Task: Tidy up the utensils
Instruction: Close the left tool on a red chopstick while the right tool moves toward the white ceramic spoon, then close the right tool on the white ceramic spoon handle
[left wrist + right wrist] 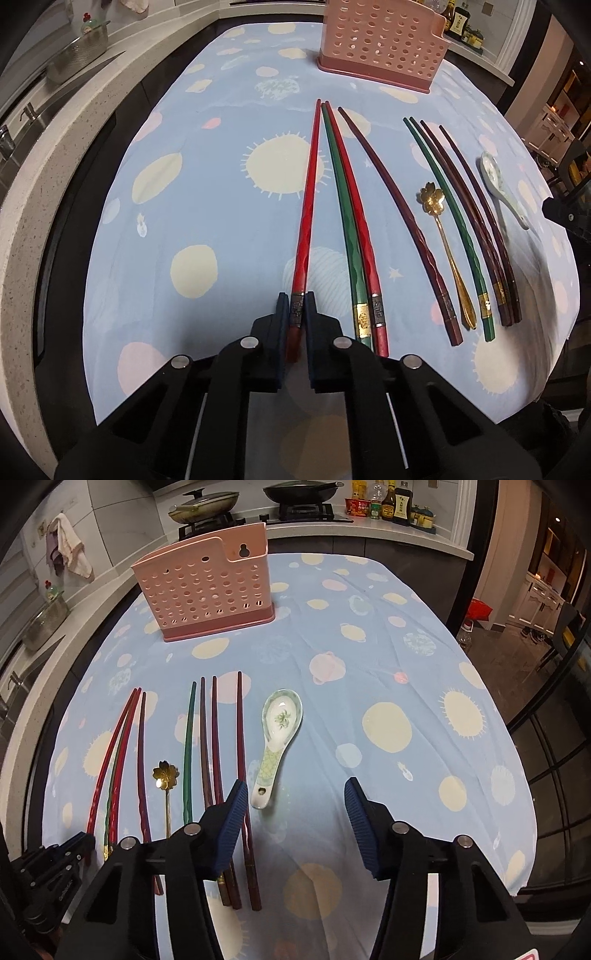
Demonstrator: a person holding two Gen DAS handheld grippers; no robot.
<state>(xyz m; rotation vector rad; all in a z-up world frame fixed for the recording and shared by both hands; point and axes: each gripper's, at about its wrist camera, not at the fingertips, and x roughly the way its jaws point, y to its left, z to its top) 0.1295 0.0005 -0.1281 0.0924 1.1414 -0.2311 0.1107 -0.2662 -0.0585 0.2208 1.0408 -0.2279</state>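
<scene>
My left gripper (296,301) is shut on the thick end of a red chopstick (308,206) that lies on the blue cloth. Beside it lie a green chopstick (341,206), another red one (352,206), several dark maroon ones (391,206), a gold flower spoon (441,236) and a white ceramic spoon (279,738). The pink perforated utensil holder (207,594) stands at the far side of the table. My right gripper (295,797) is open and empty above the cloth, just right of the ceramic spoon's handle. The left gripper (62,853) shows at the right wrist view's lower left.
The table carries a blue cloth with pale dots (388,686). A stone counter (55,155) with a sink and a metal colander (79,50) runs along the left. A stove with pans (255,502) and sauce bottles (391,502) stand behind the table.
</scene>
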